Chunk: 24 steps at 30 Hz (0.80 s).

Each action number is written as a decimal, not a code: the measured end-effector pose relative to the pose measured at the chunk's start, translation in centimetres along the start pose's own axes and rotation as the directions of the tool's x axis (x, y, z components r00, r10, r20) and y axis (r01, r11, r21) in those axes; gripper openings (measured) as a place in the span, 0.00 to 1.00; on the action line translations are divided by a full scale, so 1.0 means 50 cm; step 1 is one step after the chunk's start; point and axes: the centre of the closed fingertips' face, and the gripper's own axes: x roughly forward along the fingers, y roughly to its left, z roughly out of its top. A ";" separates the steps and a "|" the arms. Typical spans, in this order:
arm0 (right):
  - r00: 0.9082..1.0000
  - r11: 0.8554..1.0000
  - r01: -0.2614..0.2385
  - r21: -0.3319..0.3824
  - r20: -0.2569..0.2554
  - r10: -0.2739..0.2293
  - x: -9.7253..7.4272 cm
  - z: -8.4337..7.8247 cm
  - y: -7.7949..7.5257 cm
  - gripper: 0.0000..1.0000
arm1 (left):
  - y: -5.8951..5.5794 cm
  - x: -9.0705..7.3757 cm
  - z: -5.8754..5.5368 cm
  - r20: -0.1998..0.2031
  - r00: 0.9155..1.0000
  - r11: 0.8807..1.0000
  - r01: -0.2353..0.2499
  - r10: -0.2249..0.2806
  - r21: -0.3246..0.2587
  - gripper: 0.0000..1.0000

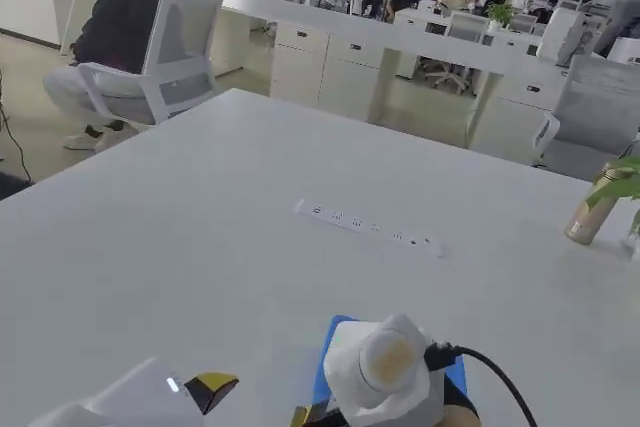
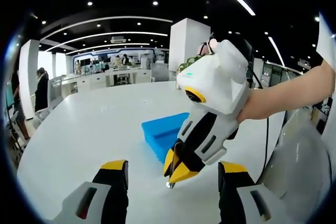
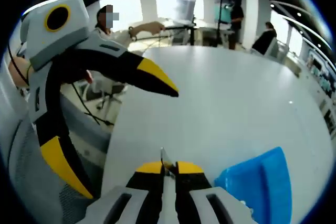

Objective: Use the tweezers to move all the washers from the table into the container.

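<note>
Found the worktop open and passable from 9 through 1 o'clock of the blue container. Noted a flat power strip at 12 o'clock, mid-worktop: low obstruction only. Recorded a bottle and plant leaves upright at 2 o'clock, near the worktop's far edge. Observed tight quarters at 6 o'clock: right gripper, clamped on tweezers, between the spread jaws of the left gripper, container just beyond.

We see bright, even light from ceiling spots. The white desk glares softly, shadows are faint, and both gripper views bend at the edges.
</note>
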 end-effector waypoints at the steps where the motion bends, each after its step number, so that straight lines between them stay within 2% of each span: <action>1: 1.000 1.000 0.004 0.003 0.005 -0.004 0.000 0.000 -0.001 0.03 | 0.000 0.000 0.000 0.001 1.000 1.000 0.000 0.000 -0.001 0.70; 3: 0.999 0.999 0.019 0.038 0.032 -0.020 0.001 0.003 -0.004 0.03 | -0.005 0.002 0.001 0.002 1.000 1.000 0.016 -0.016 -0.012 0.70; 6: 0.997 0.998 0.049 0.049 0.057 -0.052 0.000 0.003 -0.006 0.03 | -0.007 0.002 0.000 -0.003 1.000 1.000 0.019 -0.019 0.000 0.70; 10: 0.990 0.991 0.113 0.075 0.079 -0.119 0.001 0.005 -0.011 0.03 | -0.005 0.001 -0.002 -0.005 1.000 1.000 0.018 -0.018 -0.003 0.70; 14: 0.980 0.973 0.119 0.197 0.132 -0.146 0.000 0.007 -0.018 0.03 | -0.015 0.002 -0.001 -0.010 0.999 0.999 0.040 -0.040 0.009 0.68; 18: 0.979 0.973 0.120 0.199 0.136 -0.149 -0.004 -0.001 -0.017 0.03 | -0.030 0.004 0.005 -0.001 0.998 0.997 0.069 -0.069 0.026 0.70; 24: 0.980 0.974 0.115 0.195 0.140 -0.144 0.001 0.003 -0.020 0.03 | -0.018 -0.001 0.012 0.026 0.998 0.999 0.053 -0.053 -0.003 0.72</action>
